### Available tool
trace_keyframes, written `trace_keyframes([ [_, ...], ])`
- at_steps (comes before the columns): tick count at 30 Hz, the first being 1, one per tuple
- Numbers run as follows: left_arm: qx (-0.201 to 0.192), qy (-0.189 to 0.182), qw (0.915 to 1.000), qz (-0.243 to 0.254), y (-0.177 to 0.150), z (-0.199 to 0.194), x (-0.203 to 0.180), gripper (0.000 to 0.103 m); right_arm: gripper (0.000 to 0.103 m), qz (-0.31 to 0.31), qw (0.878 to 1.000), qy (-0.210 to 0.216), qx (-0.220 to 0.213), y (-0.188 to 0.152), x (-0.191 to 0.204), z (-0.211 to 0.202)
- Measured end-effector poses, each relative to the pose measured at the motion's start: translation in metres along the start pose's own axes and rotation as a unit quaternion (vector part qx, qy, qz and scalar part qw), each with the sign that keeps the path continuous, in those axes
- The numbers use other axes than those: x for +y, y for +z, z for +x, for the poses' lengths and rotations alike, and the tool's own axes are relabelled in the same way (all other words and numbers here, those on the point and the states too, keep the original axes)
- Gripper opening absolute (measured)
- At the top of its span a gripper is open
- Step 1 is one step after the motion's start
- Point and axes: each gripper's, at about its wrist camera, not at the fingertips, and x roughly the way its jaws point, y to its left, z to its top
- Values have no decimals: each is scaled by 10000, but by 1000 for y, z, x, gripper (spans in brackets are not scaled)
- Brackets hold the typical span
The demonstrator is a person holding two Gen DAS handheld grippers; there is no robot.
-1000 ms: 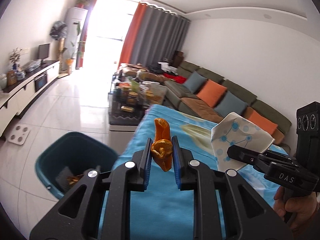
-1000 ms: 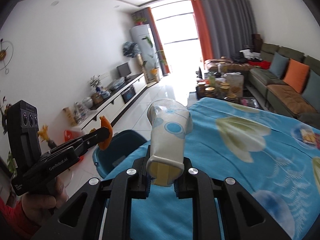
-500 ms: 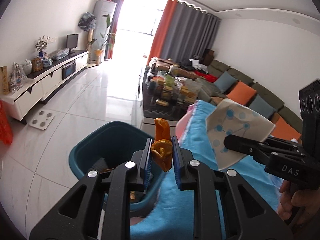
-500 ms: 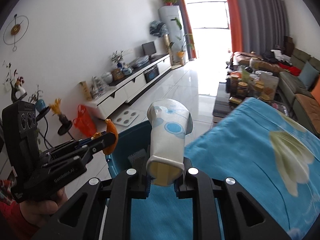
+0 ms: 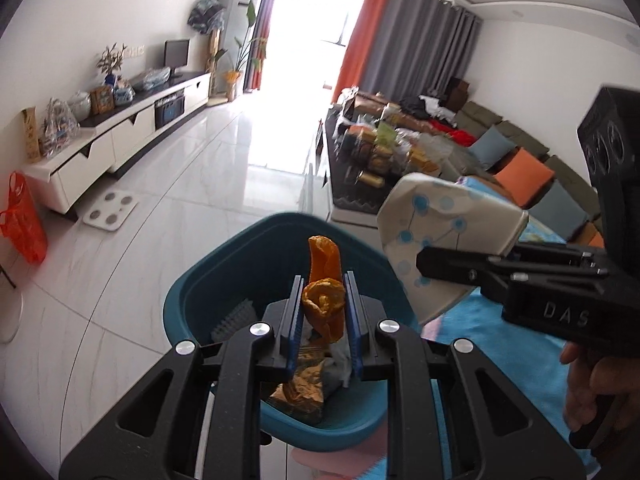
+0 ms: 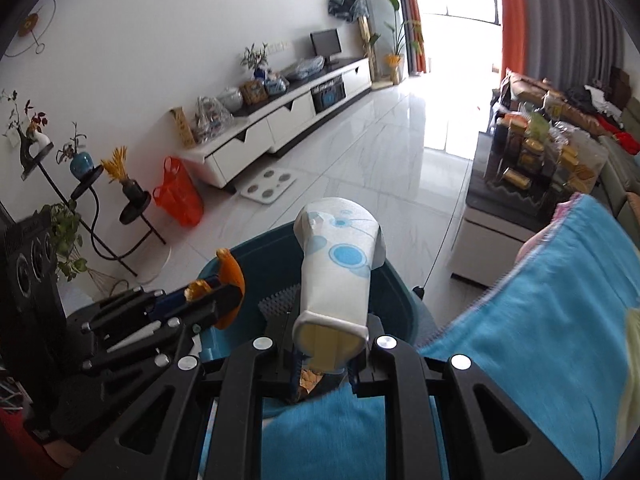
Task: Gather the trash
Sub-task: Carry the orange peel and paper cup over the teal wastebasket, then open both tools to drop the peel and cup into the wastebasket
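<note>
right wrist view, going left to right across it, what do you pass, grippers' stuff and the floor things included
left gripper holding the orange peel → red plastic bag on the floor → white floor scale → crushed paper cup in the right gripper, over the teal bin → blue blanket

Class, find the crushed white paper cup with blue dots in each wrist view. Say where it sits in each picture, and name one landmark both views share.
Left wrist view: the crushed white paper cup with blue dots is right of centre, clamped in the right tool reaching in from the right.
Right wrist view: the cup is at centre, standing up from that tool's closed jaws.
Shared landmark: the teal plastic bin on the floor below both tools.
</note>
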Motion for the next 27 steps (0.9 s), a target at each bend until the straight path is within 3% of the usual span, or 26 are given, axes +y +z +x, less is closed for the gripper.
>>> trace_keyframes([
  [17,724,82,9973,-135,-12,118,22,20,19,-186,9972,-79,724,15,4,61],
  [27,780,76,9969,-72,-11,142,18,21,24,-248,9957,-87,884,20,7,70],
])
